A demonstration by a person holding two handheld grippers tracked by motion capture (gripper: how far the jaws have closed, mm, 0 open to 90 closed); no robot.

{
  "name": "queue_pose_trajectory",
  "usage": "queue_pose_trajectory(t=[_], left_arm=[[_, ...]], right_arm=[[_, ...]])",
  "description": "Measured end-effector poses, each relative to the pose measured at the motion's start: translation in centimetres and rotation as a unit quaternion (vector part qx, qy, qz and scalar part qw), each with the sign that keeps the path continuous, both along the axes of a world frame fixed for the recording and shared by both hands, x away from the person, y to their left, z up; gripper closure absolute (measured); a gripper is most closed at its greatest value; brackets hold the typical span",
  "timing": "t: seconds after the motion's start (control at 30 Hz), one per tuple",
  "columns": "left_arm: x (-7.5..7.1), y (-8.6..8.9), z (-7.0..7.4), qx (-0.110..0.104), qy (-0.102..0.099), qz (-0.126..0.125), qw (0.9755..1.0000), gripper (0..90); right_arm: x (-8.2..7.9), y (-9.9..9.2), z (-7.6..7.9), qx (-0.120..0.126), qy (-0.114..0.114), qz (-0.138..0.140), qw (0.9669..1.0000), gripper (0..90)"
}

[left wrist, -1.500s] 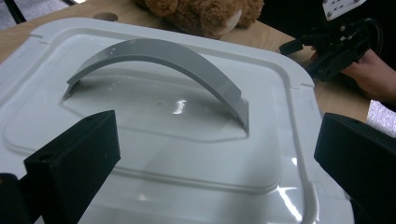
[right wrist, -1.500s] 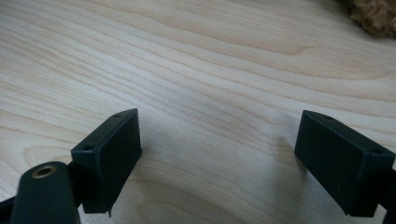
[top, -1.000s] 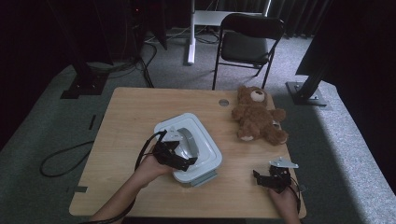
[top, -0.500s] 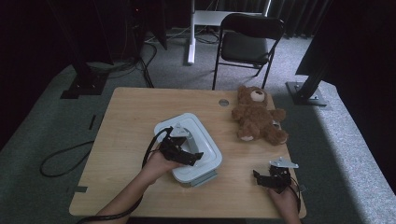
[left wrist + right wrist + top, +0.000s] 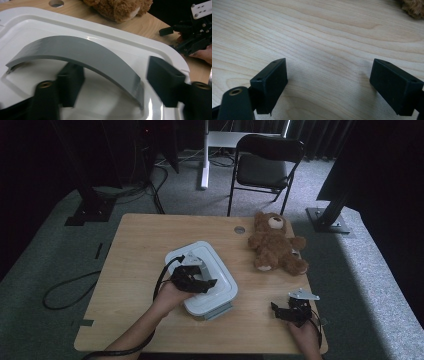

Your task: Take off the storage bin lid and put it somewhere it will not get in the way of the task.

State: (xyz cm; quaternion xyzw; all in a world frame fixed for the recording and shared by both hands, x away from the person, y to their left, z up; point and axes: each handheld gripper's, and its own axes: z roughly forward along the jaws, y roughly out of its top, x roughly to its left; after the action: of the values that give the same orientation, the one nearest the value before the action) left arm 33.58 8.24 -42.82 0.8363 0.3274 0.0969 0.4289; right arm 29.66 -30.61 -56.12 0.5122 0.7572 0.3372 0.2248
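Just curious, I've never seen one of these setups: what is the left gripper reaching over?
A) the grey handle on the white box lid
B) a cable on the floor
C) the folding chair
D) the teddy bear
A: in the left gripper view the jaws of the left gripper straddle the grey handle arching over the white lid.

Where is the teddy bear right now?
In the high view the teddy bear lies at the table's far right, beyond the white box.

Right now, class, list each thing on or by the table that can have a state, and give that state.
White box: lid on, closed.
Grey handle: arched over the lid, between the jaws, pads not pressing.
Left gripper: jaws have just been closing, astride the handle.
Right gripper: open, nothing held.
Teddy bear: lying down.
Folding chair: unfolded, unoccupied.
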Motion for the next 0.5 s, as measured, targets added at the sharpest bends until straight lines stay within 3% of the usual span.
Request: queue_pose_trajectory(t=[0.17,0.23,0.5], left_arm=[[-0.30,-0.05,-0.19,-0.001,-0.011,-0.016,0.9998,48.4],[-0.29,0.03,-0.24,-0.005,-0.011,-0.011,0.9999,51.9],[-0.16,0.40,-0.32,-0.033,0.013,-0.011,0.9993,58.5]], right_arm=[[0.00,0.00,0.00,0.000,0.000,0.000,1.0000,13.9],[0.00,0.00,0.00,0.000,0.000,0.000,1.0000,13.9],[0.00,-0.01,0.00,0.000,0.000,-0.001,1.0000,14.1]])
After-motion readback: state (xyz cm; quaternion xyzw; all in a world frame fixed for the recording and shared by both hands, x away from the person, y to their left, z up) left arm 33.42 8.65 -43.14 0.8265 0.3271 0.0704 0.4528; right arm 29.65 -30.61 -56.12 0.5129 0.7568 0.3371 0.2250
